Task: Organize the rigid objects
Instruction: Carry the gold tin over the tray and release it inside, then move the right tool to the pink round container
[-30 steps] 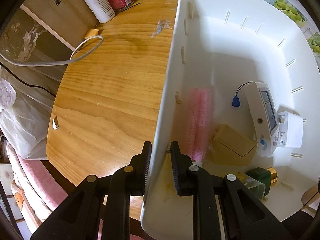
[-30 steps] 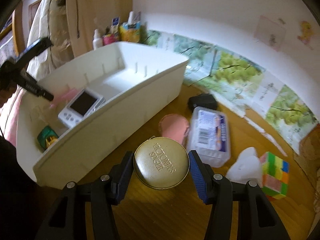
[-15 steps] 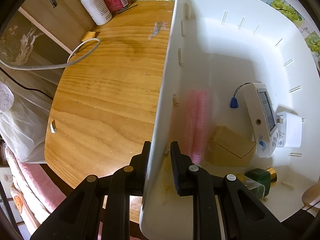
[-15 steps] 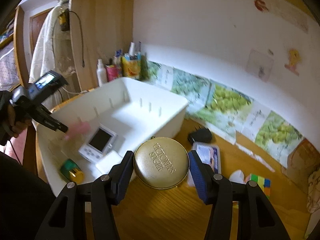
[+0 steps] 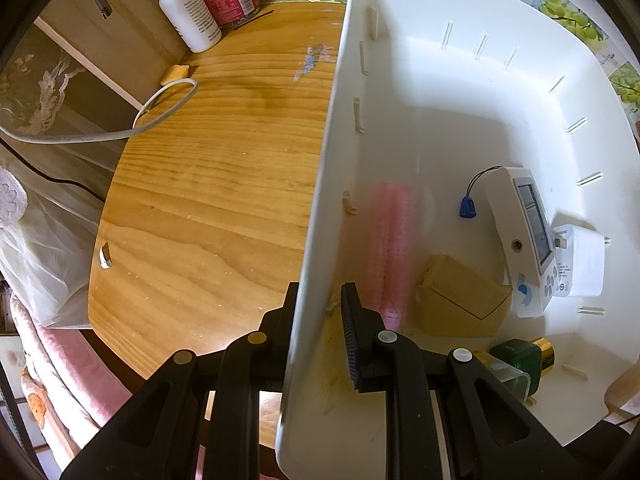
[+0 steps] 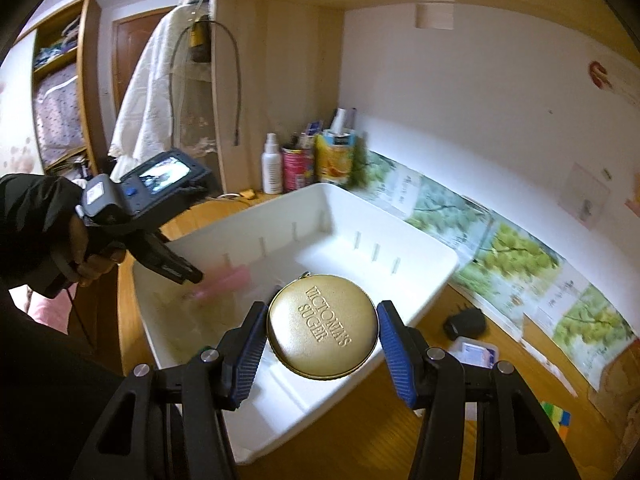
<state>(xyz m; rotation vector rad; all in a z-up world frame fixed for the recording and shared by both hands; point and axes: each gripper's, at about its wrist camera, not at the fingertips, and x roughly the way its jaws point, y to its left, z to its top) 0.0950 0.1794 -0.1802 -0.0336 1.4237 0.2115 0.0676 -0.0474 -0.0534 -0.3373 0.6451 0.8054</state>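
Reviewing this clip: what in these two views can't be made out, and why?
- Pink object in the white plastic bin: smeared by blur in both views, identity unclear.
- Green and gold bottle: left wrist view, partly hidden behind the left gripper.
- Bin floor under the round gold tin: right wrist view, covered by the tin held in the right gripper.
- Multicoloured cube: right wrist view, mostly hidden behind the gripper's fingers.
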